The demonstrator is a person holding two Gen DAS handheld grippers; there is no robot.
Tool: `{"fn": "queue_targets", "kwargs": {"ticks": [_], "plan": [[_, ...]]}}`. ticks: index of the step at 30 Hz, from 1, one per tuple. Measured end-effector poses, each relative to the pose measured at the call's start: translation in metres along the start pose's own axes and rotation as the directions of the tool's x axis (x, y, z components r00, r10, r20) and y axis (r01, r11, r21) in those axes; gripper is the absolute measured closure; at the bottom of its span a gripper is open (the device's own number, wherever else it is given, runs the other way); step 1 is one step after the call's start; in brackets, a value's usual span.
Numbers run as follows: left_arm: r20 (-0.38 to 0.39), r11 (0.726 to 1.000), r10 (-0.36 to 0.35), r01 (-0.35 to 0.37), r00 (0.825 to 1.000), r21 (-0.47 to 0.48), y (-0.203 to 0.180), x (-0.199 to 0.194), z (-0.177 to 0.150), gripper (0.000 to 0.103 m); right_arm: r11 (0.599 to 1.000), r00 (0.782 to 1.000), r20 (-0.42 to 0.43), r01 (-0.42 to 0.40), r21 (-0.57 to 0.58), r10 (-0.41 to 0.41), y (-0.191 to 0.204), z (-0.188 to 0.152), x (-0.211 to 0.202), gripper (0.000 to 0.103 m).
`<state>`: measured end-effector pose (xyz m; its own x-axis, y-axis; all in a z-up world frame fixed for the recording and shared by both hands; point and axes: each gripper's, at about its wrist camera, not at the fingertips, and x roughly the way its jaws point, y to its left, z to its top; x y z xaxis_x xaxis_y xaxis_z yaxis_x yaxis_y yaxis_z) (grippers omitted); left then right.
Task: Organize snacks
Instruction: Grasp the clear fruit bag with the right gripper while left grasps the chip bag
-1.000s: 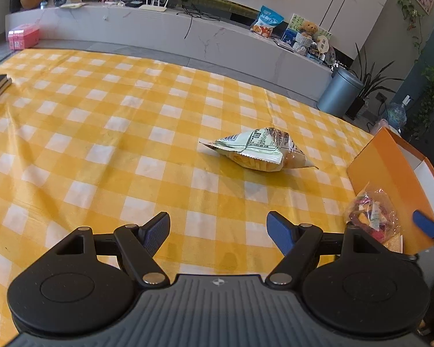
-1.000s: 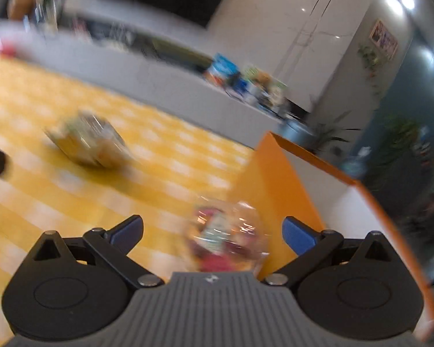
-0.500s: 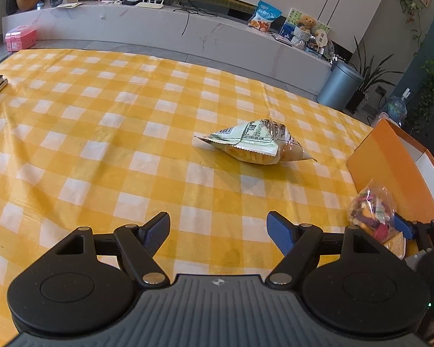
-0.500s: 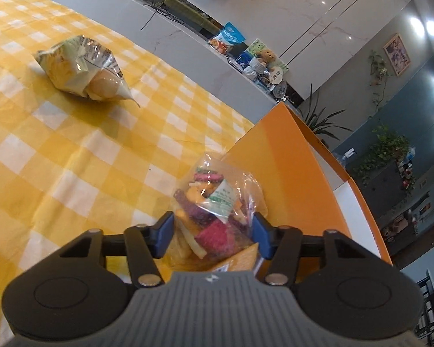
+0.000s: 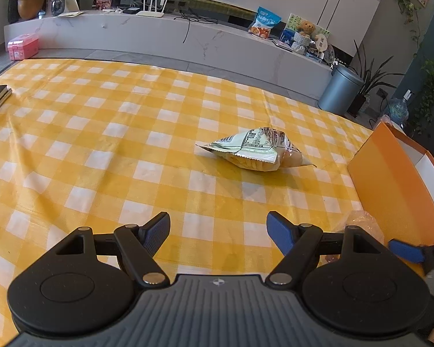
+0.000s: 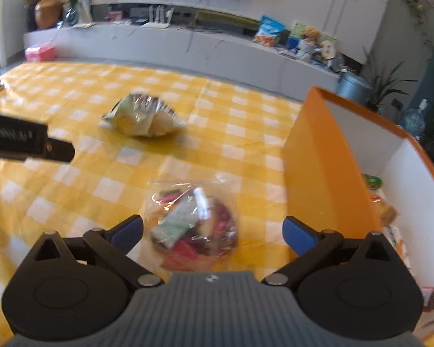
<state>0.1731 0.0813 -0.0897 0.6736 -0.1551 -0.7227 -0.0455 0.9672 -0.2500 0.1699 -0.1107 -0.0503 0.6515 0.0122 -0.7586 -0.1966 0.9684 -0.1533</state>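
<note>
Candy bag (image 6: 193,225), clear plastic stuffed with colourful wrapped sweets, is lying between the wide-spread right gripper (image 6: 212,232) fingers, just beside the orange box (image 6: 327,156) near the table's right edge. Left gripper (image 5: 218,232) is being held wide too, gripping nothing.

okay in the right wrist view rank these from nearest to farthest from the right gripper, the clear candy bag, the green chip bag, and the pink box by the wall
From the right gripper:
1. Clear candy bag, between the open fingers.
2. Green chip bag, mid-cloth, ahead and left.
3. Pink box, far left, past the cloth's edge.
</note>
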Motion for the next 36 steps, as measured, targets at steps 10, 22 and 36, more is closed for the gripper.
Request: {"fn": "queue_targets", "kwargs": {"ticks": [10, 22, 36], "plan": [[-0.009, 1.0, -0.007, 0.007, 1.0, 0.006, -0.003, 0.002, -0.003, 0.014, 0.99, 0.997, 0.012, -0.075, 0.12, 0.074, -0.01, -0.001, 0.022, 0.01], [0.018, 0.997, -0.025, 0.024, 1.0, 0.08, -0.027, -0.004, 0.0, 0.014, 0.975, 0.99, 0.021, -0.143, 0.17, 0.142, -0.02, -0.005, 0.023, 0.039], [0.038, 0.976, 0.022, -0.029, 0.999, 0.216, -0.067, 0.016, 0.042, 0.014, 0.958, 0.986, 0.022, -0.165, 0.234, 0.165, -0.028, -0.006, 0.026, 0.038]]}}
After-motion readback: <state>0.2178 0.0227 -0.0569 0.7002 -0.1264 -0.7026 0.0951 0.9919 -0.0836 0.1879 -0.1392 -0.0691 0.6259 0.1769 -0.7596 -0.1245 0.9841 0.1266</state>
